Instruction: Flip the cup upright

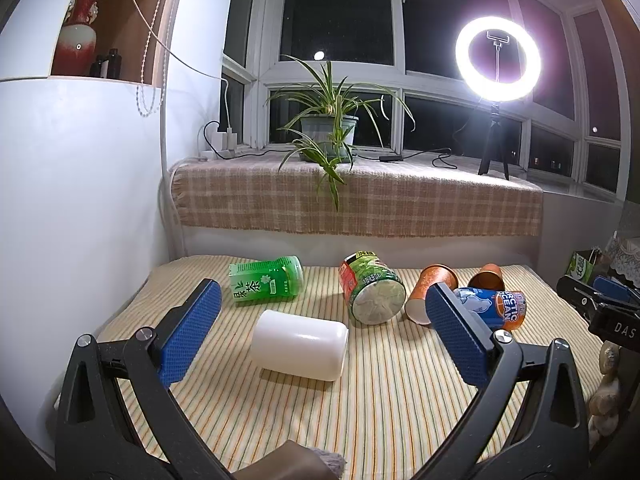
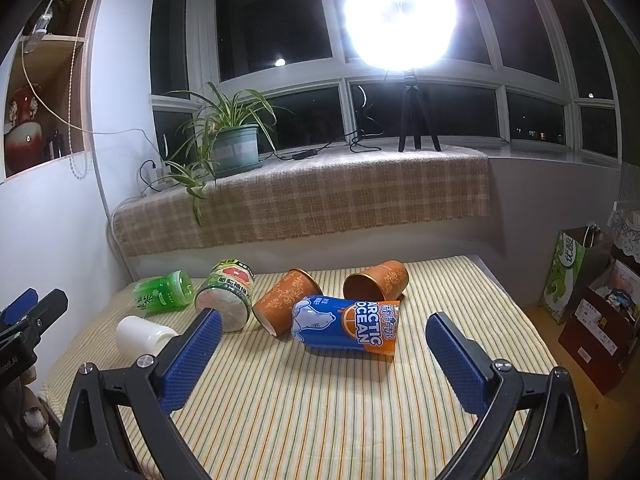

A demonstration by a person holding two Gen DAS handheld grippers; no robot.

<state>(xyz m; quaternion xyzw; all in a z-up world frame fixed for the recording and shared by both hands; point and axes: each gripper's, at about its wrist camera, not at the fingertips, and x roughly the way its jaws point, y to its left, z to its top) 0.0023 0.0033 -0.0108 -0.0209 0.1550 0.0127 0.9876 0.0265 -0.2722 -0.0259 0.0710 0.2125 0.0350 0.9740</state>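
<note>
The left gripper [image 1: 320, 322] hangs low over the striped surface [image 1: 360, 408], its blue fingers [image 1: 192, 332] spread wide with nothing between them. Just ahead of it lies the white cup [image 1: 300, 344], on its side, long axis running left to right across the view, its rounded end toward the right. The right gripper [image 2: 324, 346] is likewise spread wide and holds nothing.

In the right wrist view the blue Arctic Ocean cup [image 2: 346, 326] lies on its side just beyond the fingertips, long axis across the view, its orange-banded end pointing right. Touching its left end is an orange patterned cup [image 2: 286, 296], tipped over with one end toward the camera and the other angled up and away. Behind, a second orange cup [image 2: 376, 280] lies with its open mouth facing left and toward the camera.

Further left lie a green-and-red printed cup [image 2: 228, 294], its pale end toward the camera, and the green tea cup [image 2: 162, 292], also on its side, nearest the wall.

Beyond the surface, a checked cloth [image 2: 304, 196] covers the window ledge, carrying a potted plant [image 2: 232, 140] and a lit ring light [image 2: 400, 16] on a tripod.
</note>
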